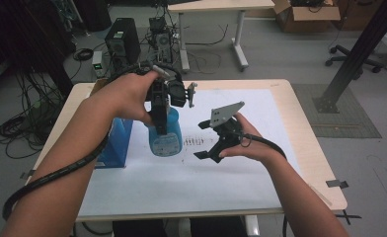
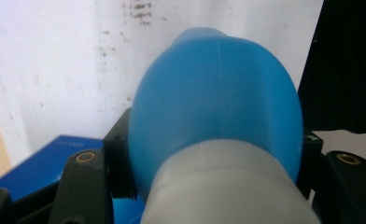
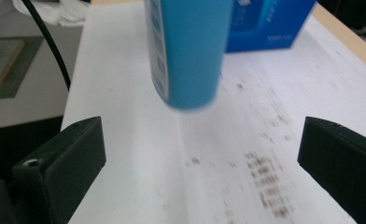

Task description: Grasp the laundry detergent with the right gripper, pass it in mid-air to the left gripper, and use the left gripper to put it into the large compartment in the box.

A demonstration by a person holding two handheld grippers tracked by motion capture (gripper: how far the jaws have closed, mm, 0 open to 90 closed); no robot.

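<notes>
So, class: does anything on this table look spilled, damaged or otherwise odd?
Nothing is spilled or broken. The white sheet carries dark smudges near its middle, below the blue bottle that the left gripper holds lifted off the table.

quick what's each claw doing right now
Left claw: shut on the blue bottle, gripped near its top and held above the table.
Right claw: open, holding nothing, pointed at the bottle.
</notes>
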